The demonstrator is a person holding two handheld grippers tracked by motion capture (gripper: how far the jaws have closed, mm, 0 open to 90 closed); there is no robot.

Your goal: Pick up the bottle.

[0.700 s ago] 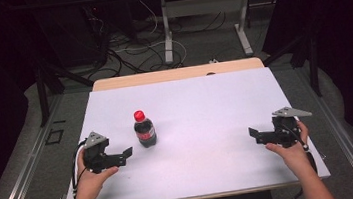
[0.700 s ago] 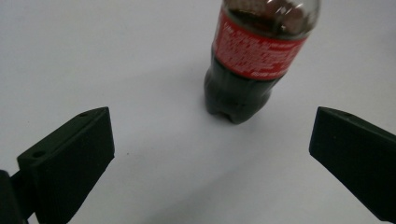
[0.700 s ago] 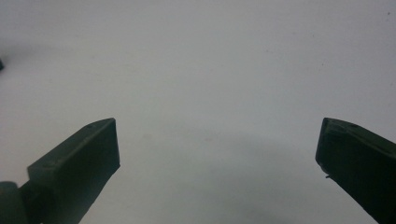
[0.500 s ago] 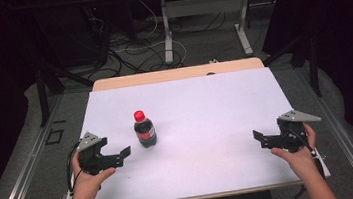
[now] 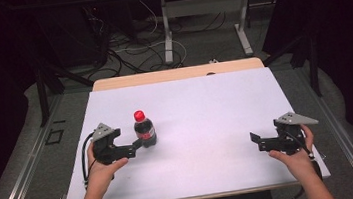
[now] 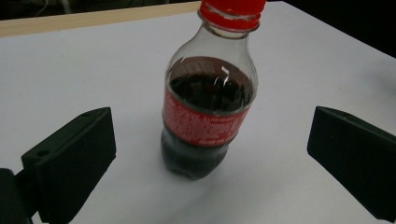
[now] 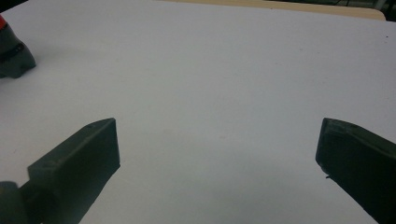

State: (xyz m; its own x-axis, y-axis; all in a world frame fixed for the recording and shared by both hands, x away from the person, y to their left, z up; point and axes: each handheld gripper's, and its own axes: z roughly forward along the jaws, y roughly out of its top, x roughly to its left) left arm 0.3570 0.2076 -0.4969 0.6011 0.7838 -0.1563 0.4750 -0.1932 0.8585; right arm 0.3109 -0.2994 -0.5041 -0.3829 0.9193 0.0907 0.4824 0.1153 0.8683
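High view: a cola bottle [image 5: 145, 130] with a red cap [image 5: 139, 116] stands upright on the white table [image 5: 207, 121], at about 9 o'clock from the table's centre. The left gripper [image 5: 136, 145], held in the person's left hand [image 5: 103, 169], sits at the bottle's 8 o'clock, its tips close beside the base; whether they touch cannot be told here. The right gripper [image 5: 256, 142], in the right hand [image 5: 295, 152], rests near the table's 4 o'clock corner, well apart from the bottle.

Left gripper view: the left gripper [image 6: 208, 154] is spread wide, its 2 black jaws at 8 and 4 o'clock, with the bottle [image 6: 208, 112] upright between them and clear of both.

Right gripper view: the right gripper [image 7: 217, 154] is also spread wide over bare table [image 7: 210, 84], holding nothing. The bottle's base [image 7: 13, 55] sits at 10 o'clock at the picture's edge.
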